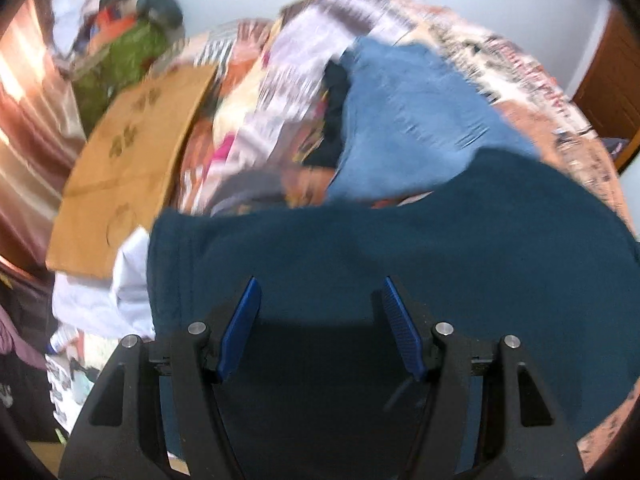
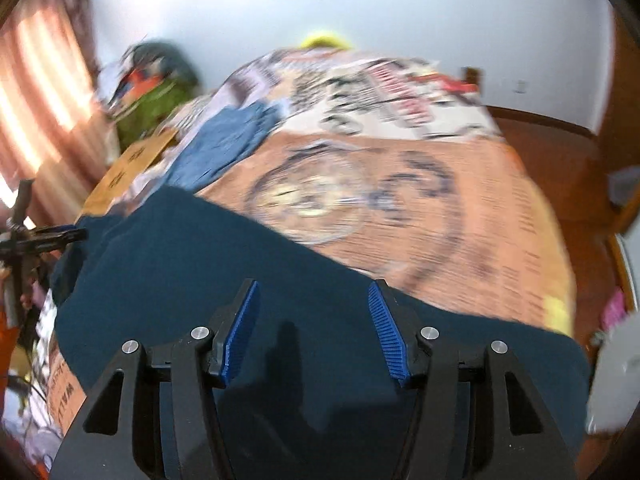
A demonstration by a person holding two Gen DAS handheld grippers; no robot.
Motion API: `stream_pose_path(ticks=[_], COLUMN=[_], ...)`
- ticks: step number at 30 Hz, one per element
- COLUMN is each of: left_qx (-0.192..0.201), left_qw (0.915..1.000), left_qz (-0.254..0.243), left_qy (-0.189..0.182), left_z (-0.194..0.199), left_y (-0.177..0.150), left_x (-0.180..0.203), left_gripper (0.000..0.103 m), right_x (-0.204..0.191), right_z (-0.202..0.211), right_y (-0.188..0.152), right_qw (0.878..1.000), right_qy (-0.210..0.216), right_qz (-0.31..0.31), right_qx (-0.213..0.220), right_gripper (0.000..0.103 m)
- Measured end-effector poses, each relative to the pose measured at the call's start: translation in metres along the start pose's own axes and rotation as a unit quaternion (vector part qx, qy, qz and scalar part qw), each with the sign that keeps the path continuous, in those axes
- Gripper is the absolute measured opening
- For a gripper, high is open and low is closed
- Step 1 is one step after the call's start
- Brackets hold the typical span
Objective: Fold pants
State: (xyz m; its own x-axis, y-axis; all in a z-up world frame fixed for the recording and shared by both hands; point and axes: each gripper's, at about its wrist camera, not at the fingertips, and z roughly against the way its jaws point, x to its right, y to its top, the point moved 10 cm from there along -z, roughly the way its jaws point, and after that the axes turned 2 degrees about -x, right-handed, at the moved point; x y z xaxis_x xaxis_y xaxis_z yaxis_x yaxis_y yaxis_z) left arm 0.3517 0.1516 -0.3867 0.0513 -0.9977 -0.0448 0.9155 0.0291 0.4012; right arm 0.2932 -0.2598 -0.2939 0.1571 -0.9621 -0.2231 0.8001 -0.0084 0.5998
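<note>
A: Start with the biggest thing. You are working over the printed bedspread (image 2: 420, 200), which is filling the middle and right of the right wrist view, and the dark teal pants (image 2: 240, 264) are lying across it along the lower half of both frames.

B: And the pants look like a broad slab rather than two clear legs. Both views are smearing, so I cannot tell whether a fold is already in.

A: That blur is your first risk: closing while you are swinging may catch a single layer, or bedspread along with it.

B: Next, the light blue jeans (image 1: 404, 120) are sitting in the upper middle of the left wrist view, just beyond the pants' far edge. Carrying a fold that way could drag them in.

A: The cardboard sheet (image 1: 132, 152) at centre left is lying near the pants' left end, so it could snag too.

B: Tongs last. Your left gripper (image 1: 318, 282) is hanging released over the cloth, grasping nothing.

A: Your right gripper (image 2: 314, 282) is likewise spread wide and empty, above the pants' near edge.
</note>
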Motion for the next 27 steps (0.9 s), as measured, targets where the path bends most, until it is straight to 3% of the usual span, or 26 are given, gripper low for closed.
stream_pose_path(ticks=[4,8,13,18,21,27], left_qx=[-0.034,-0.019,-0.028,-0.044,-0.030,0.056], left_qw=[0.9986,0.9996,0.9980,0.9974,0.9986,0.9926], left_qz=[-0.007,0.001,-0.028,-0.013,-0.011,-0.107], left_qy=[0.040,0.019,0.048,0.056,0.043,0.010], left_z=[-0.040,-0.043,-0.041,-0.026,-0.001,0.068], left_y=[-0.018,-0.021,-0.025,-0.031,-0.022,0.013], left_x=[-0.025,-0.029,-0.025,-0.030,-0.008,0.104], left_gripper=[0.069,0.071,0.071,0.070,0.070,0.072], right_x=[-0.011,0.000,0.031,0.061,0.072,0.102], right_z=[-0.047,-0.038,-0.012,0.030,0.050,0.093], right_y=[-0.008,-0.020,-0.059,-0.111,-0.132,-0.152], right_qw=[0.997,0.994,0.993,0.993,0.991,0.984], right_qy=[0.007,0.011,0.014,0.009,-0.007,-0.070], right_qz=[0.026,0.030,-0.014,-0.071,-0.099,-0.156], right_qx=[-0.078,-0.102,-0.113,-0.097,-0.088,-0.044], right_gripper=[0.055,0.063,0.073,0.073,0.073,0.074])
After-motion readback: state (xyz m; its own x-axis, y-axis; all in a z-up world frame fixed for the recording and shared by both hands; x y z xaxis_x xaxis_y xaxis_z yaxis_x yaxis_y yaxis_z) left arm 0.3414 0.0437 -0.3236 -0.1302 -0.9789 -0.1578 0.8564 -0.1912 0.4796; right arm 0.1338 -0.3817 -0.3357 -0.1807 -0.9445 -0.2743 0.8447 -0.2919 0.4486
